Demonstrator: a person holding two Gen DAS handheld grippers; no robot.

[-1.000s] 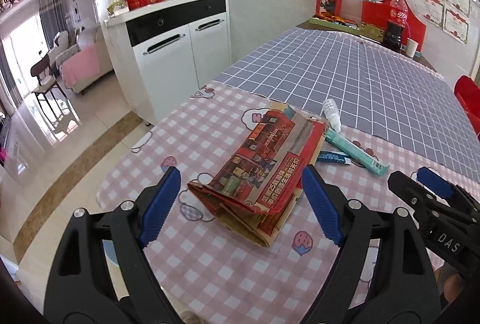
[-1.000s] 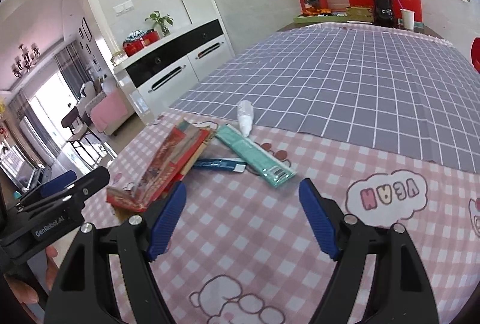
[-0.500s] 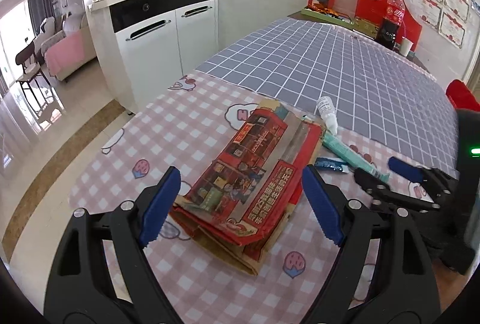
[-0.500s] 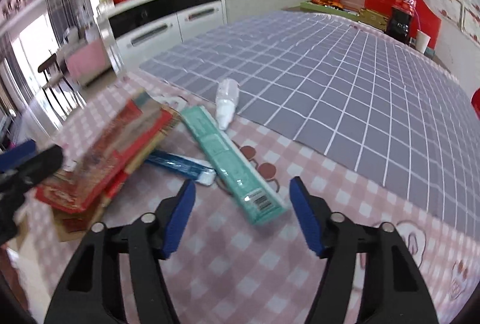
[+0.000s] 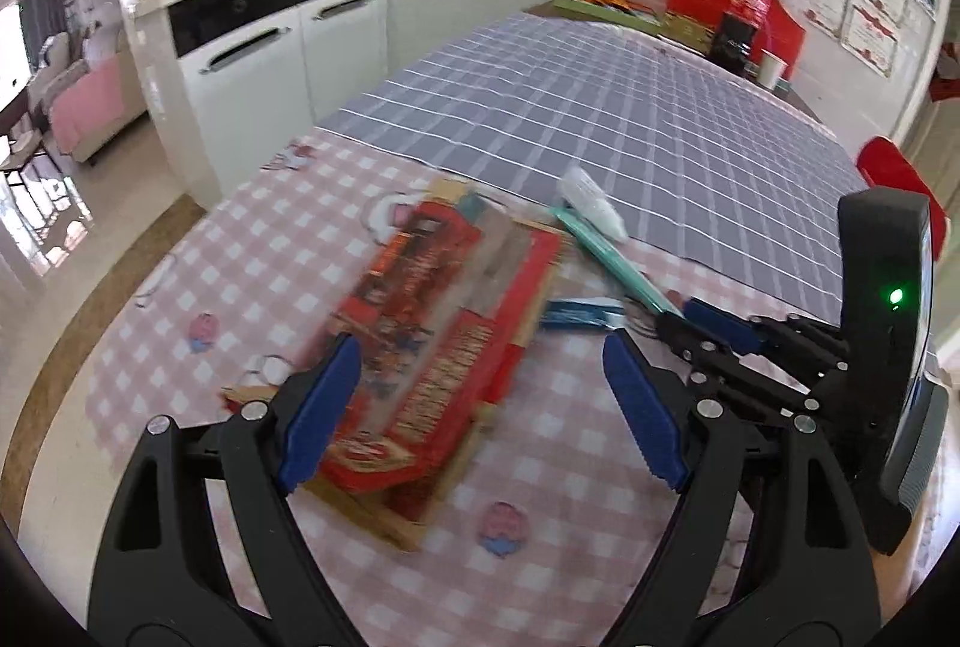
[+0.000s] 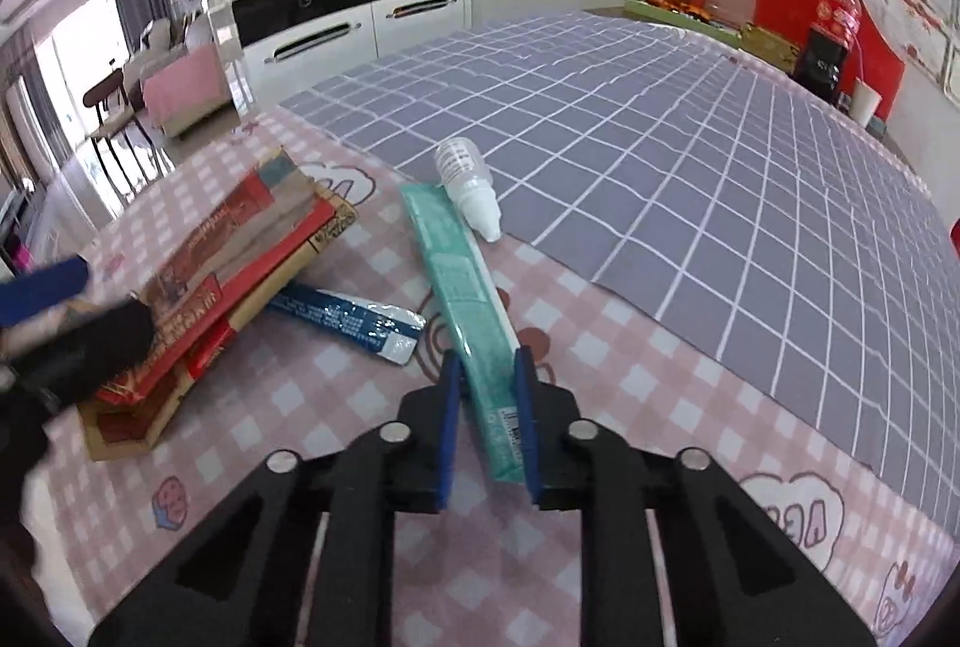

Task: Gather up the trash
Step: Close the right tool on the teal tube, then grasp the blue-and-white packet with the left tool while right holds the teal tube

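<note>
Teal box (image 6: 465, 287) lies on pink checked cloth (image 6: 336, 407) beside white bottle (image 6: 471, 179); right gripper (image 6: 487, 377) clenched on its near end. Left gripper (image 5: 480, 377) gapes over red paper bag (image 5: 438, 341). Lift level, avoid nudging bottle.

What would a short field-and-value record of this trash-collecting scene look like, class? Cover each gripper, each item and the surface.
right gripper: shut on teal box, near its closer end
left gripper: open, holding nothing, over the red paper bag
teal box: long, lying flat on the table
red paper bag: flattened, left of the teal box
blue wrapper: between bag and box
white dropper bottle: on its side at the box's far end
tablecloth: pink check, grey check beyond
</note>
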